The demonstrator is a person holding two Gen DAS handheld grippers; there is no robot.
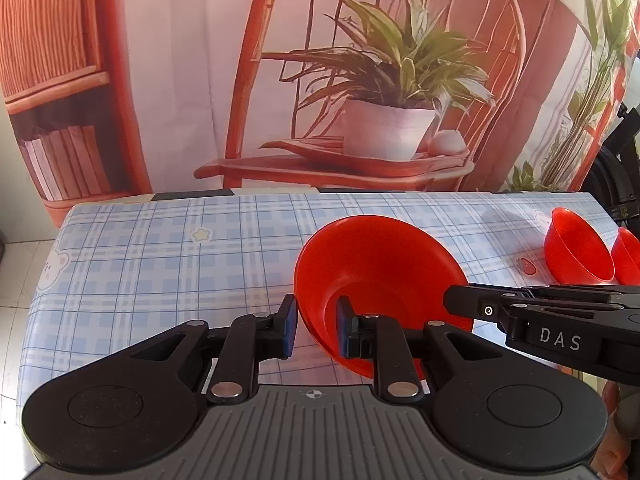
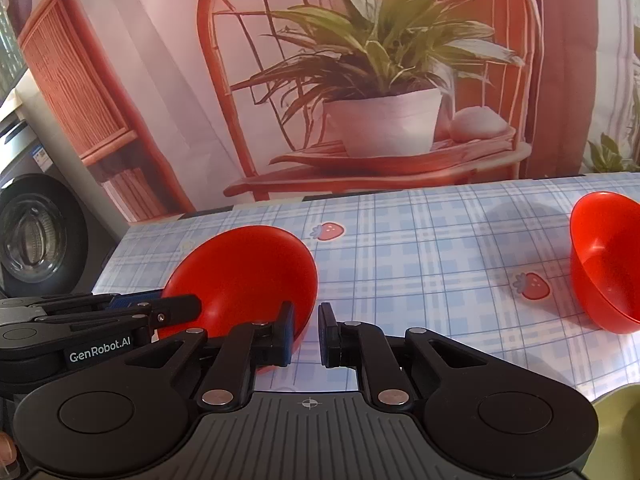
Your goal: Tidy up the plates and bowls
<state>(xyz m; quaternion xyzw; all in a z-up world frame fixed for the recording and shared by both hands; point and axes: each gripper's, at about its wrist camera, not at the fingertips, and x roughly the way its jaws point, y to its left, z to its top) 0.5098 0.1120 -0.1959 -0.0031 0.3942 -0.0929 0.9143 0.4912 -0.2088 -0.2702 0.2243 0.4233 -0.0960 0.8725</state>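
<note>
A red bowl (image 1: 380, 276) sits tilted on the blue checked tablecloth (image 1: 180, 248). My left gripper (image 1: 316, 330) has its jaws astride the bowl's near rim, one finger outside and one inside, with a gap still showing. The same bowl (image 2: 244, 272) shows in the right wrist view, where my right gripper (image 2: 306, 334) stands at its right edge, left finger by the rim, jaws apart and holding nothing. Two more red bowls (image 1: 576, 250) stand at the right; one (image 2: 604, 260) shows in the right wrist view.
A printed backdrop of a chair and potted plant (image 1: 384, 120) hangs behind the table. A washing machine (image 2: 32, 232) stands beyond the table's left end. A pale green dish edge (image 2: 620, 428) shows at the lower right.
</note>
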